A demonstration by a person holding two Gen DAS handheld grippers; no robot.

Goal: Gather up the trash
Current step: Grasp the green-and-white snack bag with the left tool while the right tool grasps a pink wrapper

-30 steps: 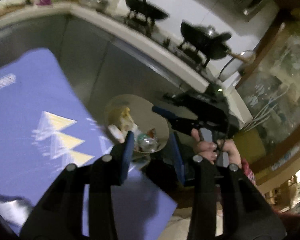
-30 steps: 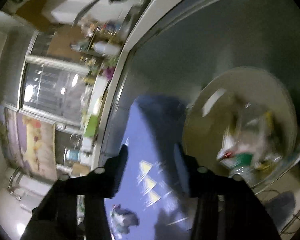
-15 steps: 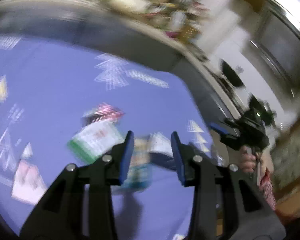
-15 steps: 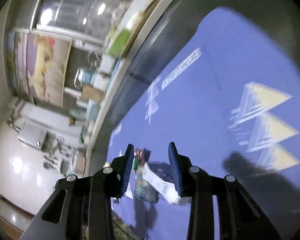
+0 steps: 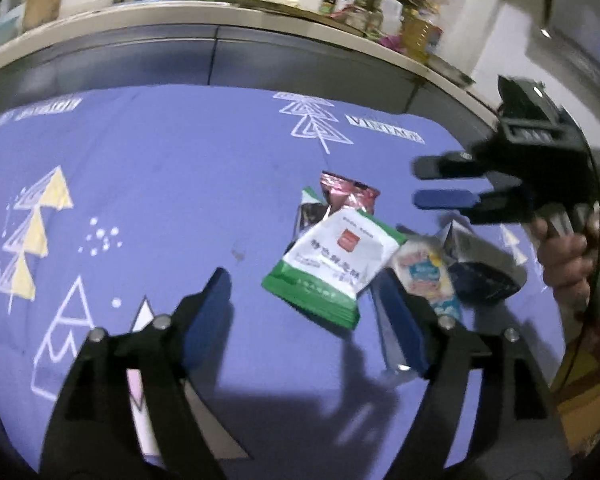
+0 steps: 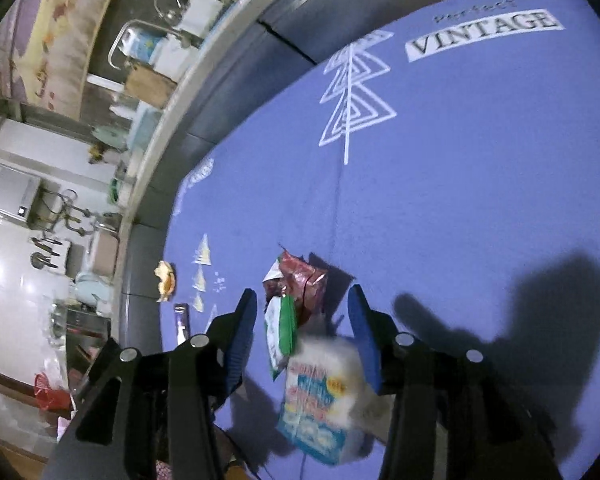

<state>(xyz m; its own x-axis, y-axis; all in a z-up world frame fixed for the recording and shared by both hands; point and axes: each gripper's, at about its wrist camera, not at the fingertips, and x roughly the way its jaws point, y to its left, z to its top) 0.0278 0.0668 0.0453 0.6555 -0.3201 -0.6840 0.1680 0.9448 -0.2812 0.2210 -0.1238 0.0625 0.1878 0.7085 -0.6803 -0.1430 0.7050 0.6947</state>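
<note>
Left claw spread, green packet between

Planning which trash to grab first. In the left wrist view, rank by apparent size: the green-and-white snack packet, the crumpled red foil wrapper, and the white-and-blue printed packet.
1. Green-and-white snack packet, clearly largest.
2. and 3. Red foil wrapper and white-and-blue printed packet look alike; both are partly covered, so unranked.
</note>
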